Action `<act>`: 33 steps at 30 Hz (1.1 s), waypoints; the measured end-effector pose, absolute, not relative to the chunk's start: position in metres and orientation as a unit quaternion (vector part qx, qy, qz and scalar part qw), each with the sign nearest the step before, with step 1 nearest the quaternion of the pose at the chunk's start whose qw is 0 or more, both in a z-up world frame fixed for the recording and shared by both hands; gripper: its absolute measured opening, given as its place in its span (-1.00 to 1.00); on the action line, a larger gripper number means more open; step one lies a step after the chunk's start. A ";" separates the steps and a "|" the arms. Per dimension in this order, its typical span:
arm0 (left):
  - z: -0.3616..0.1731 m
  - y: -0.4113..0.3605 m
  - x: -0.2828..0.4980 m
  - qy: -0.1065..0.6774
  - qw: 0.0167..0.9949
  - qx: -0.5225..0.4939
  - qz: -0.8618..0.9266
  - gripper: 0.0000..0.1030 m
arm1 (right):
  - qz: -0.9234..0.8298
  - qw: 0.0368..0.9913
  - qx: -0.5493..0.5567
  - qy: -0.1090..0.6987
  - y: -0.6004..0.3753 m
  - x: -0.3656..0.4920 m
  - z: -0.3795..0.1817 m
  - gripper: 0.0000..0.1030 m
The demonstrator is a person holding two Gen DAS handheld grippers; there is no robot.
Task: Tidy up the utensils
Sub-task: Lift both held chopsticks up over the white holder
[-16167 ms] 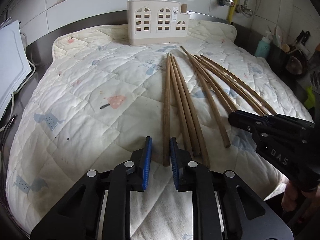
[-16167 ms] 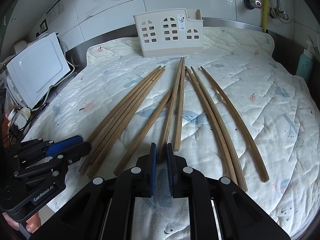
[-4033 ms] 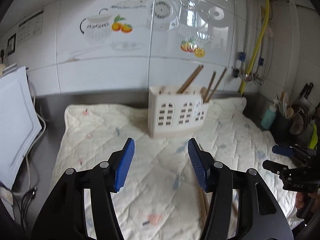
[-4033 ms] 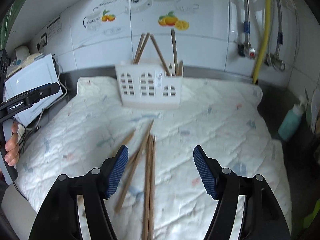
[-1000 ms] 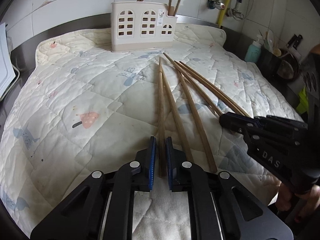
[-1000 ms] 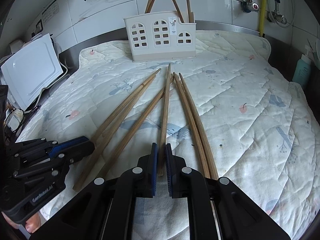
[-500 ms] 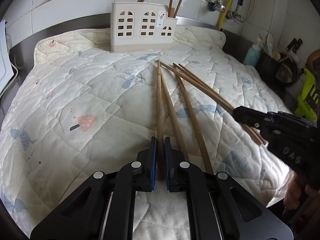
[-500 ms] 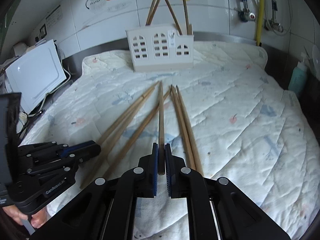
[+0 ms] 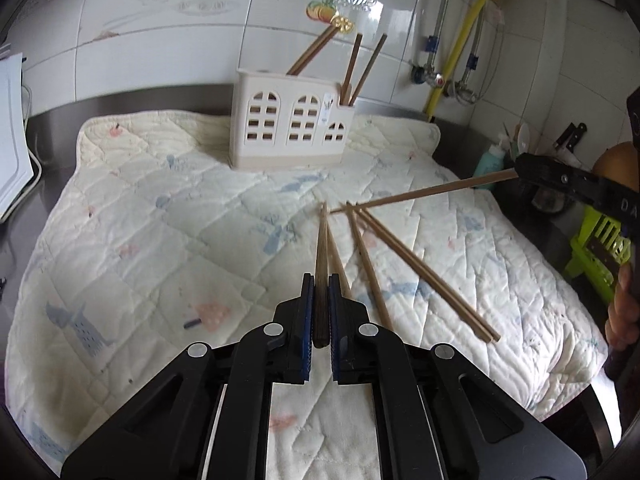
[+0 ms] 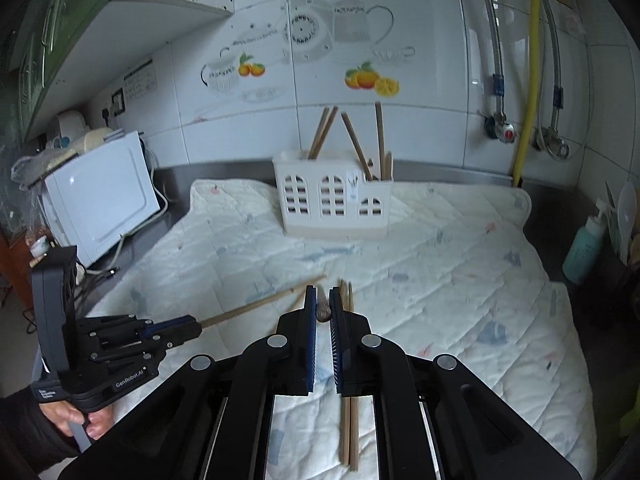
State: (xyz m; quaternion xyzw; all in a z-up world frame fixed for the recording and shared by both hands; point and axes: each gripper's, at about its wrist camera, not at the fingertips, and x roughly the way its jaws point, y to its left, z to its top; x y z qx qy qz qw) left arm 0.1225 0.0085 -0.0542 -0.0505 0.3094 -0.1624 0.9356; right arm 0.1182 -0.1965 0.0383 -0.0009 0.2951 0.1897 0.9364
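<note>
- Now the left gripper point(image 9: 318, 312) was clenched on one chopstick point(image 9: 321, 248), the right gripper point(image 10: 323, 312) on another point(image 9: 424, 193)
- White holder point(image 9: 288, 136) stood at twelve o'clock on the quilt point(image 9: 160, 240)
- Best tilt each tip down over a compartment, clear of the sticks already inside

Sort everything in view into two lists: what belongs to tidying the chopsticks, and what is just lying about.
For the job: loose chopsticks, chopstick holder, left gripper, right gripper, each clamping one chopstick.

Lying about: white appliance, teal bottle, green basket, quilted mat.
</note>
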 end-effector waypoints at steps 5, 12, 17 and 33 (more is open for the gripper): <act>-0.029 0.014 0.132 0.294 0.941 -0.045 -0.165 -0.90 | 0.209 0.937 -0.009 0.282 -0.201 0.136 0.075 -0.87; 0.011 0.016 0.155 0.269 0.948 -0.026 -0.168 -0.90 | 0.211 0.941 -0.028 0.264 -0.207 0.170 0.125 -0.88; 0.031 0.011 0.173 0.258 0.951 -0.001 -0.168 -0.90 | 0.196 0.946 -0.044 0.254 -0.209 0.197 0.147 -0.88; 0.094 0.010 0.223 0.212 0.964 0.024 -0.156 -0.90 | 0.148 0.966 -0.034 0.210 -0.211 0.306 0.200 -0.88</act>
